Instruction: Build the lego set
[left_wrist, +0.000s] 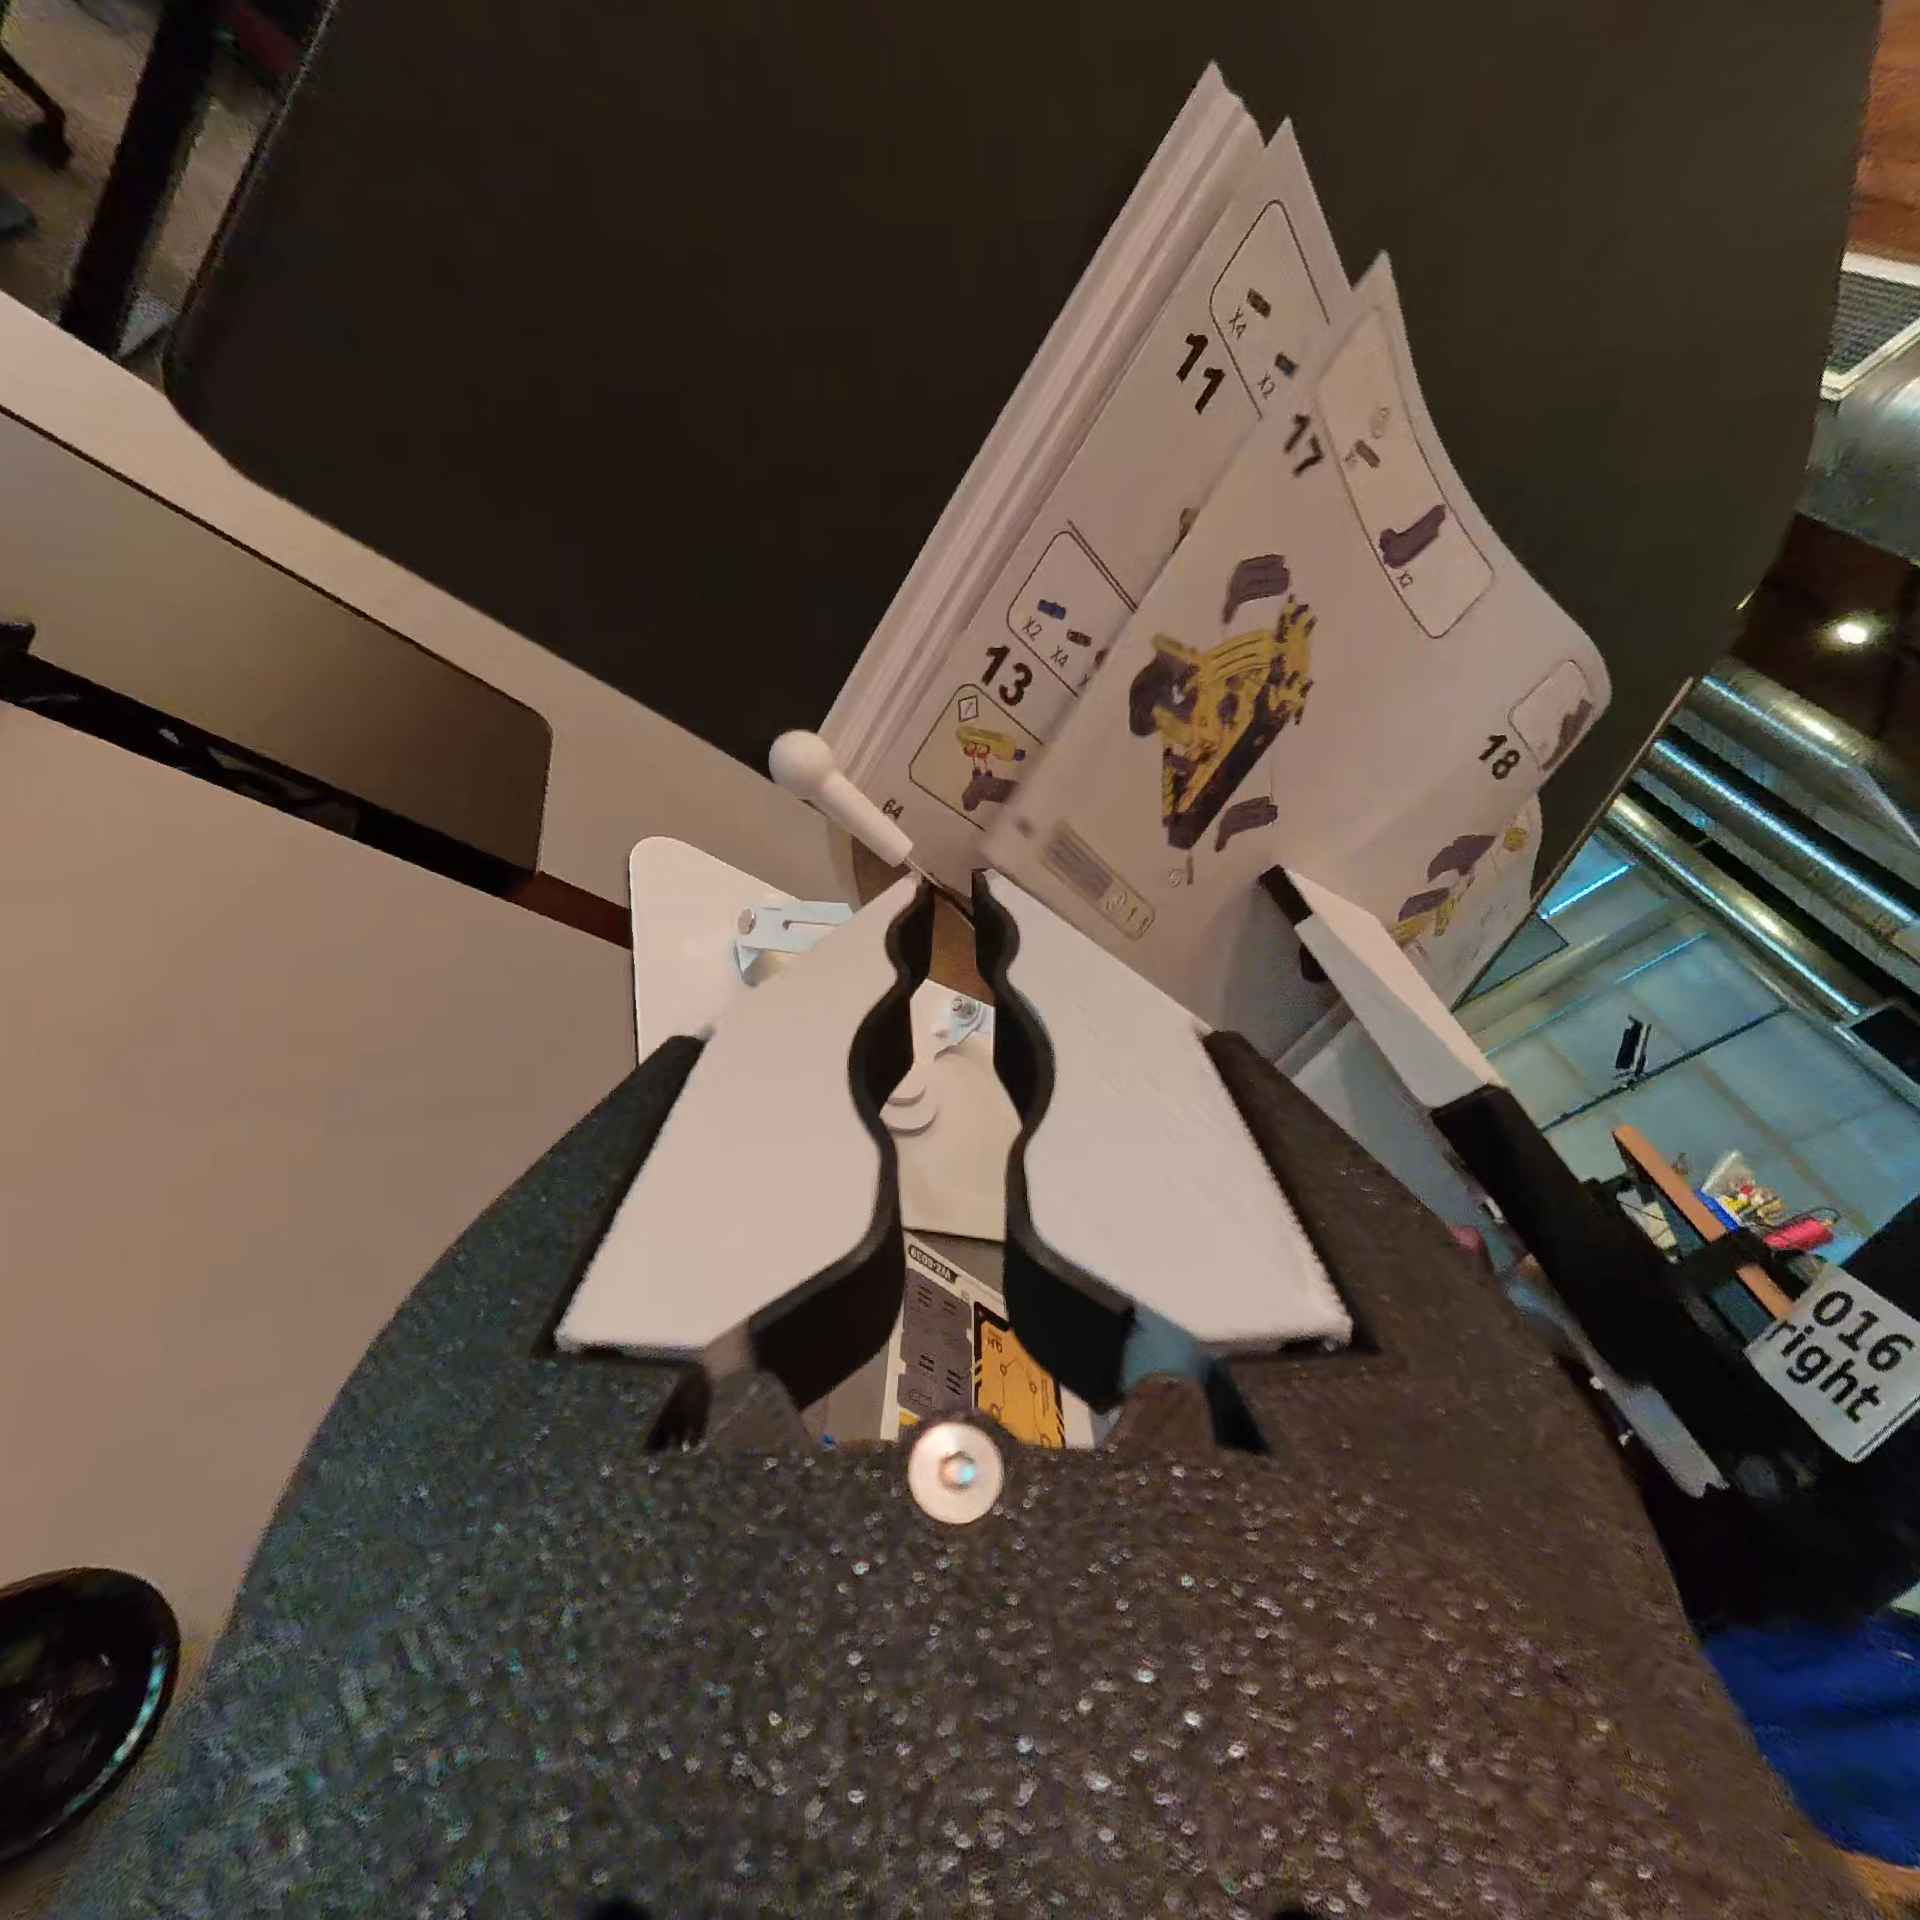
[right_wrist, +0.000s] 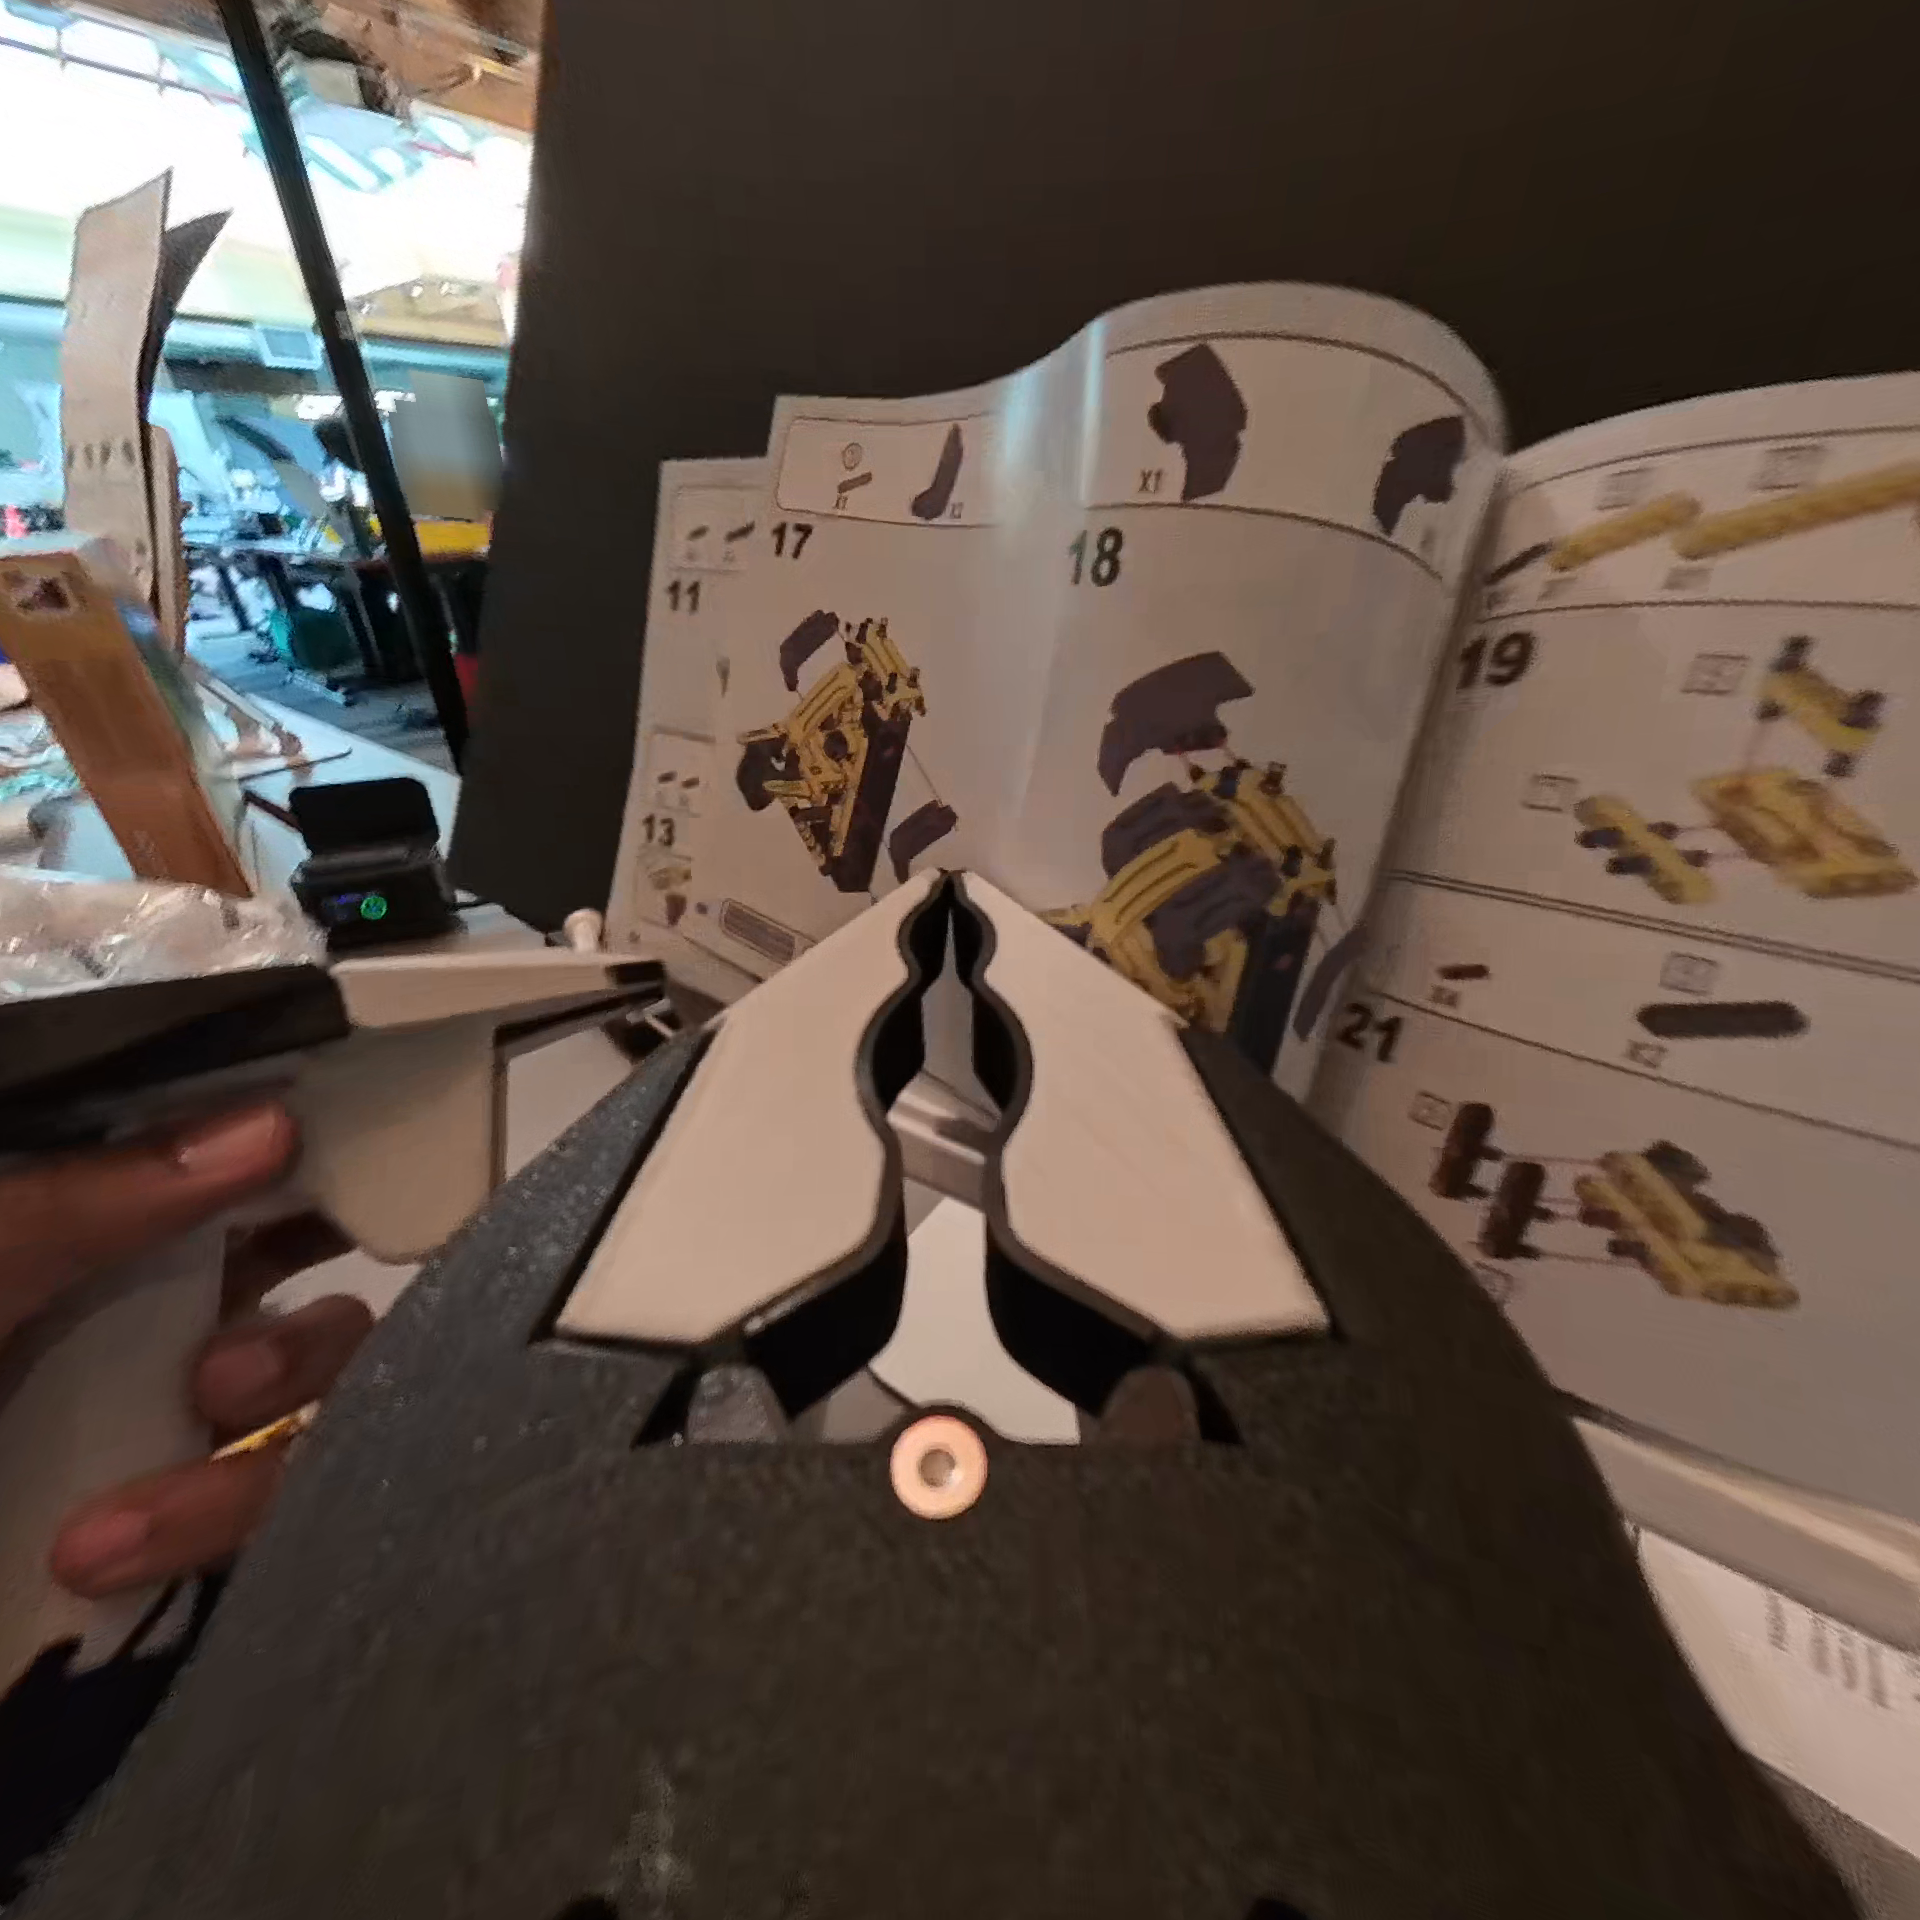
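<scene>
Pinching a page of an open instruction booklet, the right gripper (right_wrist: 951, 878) has its white fingers drawn together at the tips on the bowed sheet.

The left gripper (left_wrist: 948, 883) stands with its jaws slightly apart, tips just below the booklet's near left pages and beside a white ball-headed pin (left_wrist: 836, 795); nothing lies between them. The instruction booklet (right_wrist: 1039, 644) stands upright and fanned against a dark board (left_wrist: 727, 312), its pages printed with yellow and dark building-toy diagrams. In the right wrist view the left gripper shows at the left, a person's hand (right_wrist: 135, 1299) wrapped on its grip. Farther left sit a small black device (right_wrist: 369, 868) with a green light and a brown box (right_wrist: 114, 717).
</scene>
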